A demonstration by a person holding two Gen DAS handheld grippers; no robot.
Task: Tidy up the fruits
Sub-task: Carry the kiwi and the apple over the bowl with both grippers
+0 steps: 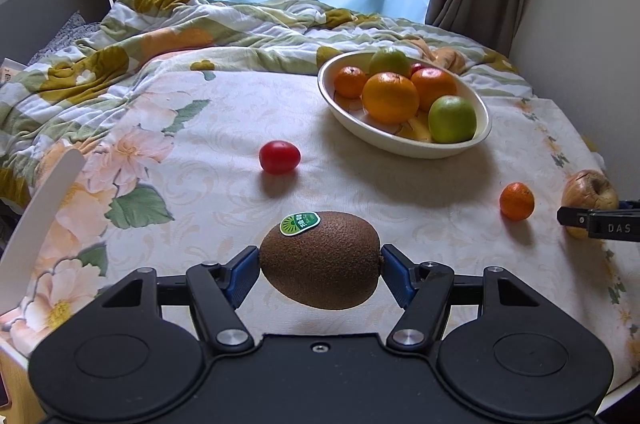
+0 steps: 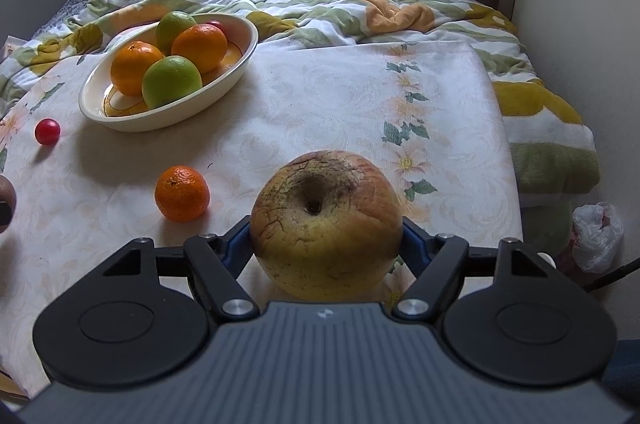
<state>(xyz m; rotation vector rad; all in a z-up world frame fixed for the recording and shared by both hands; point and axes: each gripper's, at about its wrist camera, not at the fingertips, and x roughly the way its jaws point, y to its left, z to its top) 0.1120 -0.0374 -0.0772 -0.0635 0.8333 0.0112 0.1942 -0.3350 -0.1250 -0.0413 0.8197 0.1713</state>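
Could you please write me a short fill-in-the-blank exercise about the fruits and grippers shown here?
1. The left gripper is shut on the brown fuzzy ____, which bears a green sticker.
2. The wrinkled yellowish apple sits between the fingers of the ____ gripper.
3. The cream oval bowl holds oranges and two ____ apples.
4. The small red tomato lies on the flowered cloth, ____ the bowl.

Missing words: kiwi; right; green; outside

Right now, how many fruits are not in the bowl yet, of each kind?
Kiwi: 1
Wrinkled apple: 1
Mandarin: 1
Small red fruit: 1
Total: 4
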